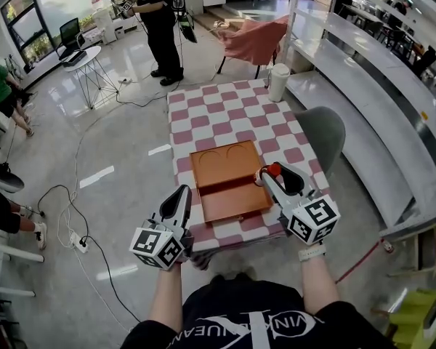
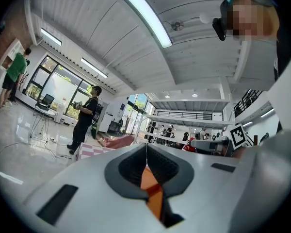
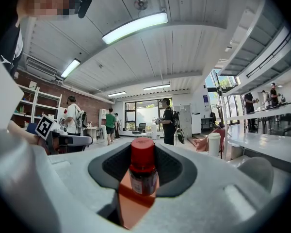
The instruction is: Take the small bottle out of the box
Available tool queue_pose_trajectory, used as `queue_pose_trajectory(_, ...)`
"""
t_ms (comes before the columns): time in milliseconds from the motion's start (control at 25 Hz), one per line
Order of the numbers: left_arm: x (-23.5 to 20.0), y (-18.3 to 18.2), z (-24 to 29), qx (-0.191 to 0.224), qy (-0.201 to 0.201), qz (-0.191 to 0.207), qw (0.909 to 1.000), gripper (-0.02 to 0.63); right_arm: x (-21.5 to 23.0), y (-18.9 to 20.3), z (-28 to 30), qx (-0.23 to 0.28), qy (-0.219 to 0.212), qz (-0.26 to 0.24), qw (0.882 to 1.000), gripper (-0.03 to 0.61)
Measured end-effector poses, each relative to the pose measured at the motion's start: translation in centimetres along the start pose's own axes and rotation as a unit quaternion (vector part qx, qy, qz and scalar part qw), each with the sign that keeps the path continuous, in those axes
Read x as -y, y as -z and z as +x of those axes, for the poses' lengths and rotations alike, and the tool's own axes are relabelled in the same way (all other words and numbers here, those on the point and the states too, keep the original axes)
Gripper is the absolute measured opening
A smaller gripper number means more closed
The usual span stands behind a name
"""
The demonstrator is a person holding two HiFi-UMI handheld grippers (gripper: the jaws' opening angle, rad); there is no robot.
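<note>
From the head view I saw a table (image 1: 225,115) with a pink-and-white checked cloth, and on it an open orange box (image 1: 232,198), its lid laid flat behind the base. The right gripper (image 1: 270,173) sat at the box's right edge, pinching the small bottle (image 3: 143,171) between its dark pads. The bottle stood upright with its red cap on top. It seemed to be lifted clear of the box's rim, though from that angle I could not be sure. The left gripper (image 1: 182,192) rested at the box's left edge with its jaws pressed together and nothing between them. A grey chair (image 1: 323,129) stood just beside the table on the right. A person in black (image 1: 160,27) stood beyond the table's far end.
</note>
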State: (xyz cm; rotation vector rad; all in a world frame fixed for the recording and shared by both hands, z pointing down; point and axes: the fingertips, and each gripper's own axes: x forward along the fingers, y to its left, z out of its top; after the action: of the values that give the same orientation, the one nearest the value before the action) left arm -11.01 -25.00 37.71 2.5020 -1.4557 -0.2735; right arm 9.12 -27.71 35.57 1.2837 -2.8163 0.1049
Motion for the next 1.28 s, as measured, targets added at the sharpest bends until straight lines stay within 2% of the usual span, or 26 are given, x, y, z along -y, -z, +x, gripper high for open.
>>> queue_pose_trajectory(1280,-0.8,0.9,1.1,-0.008,0.0,-0.002,1.0,0.014,0.7,0.8,1.0,-0.002,0.002,0.012,1.0,0.146)
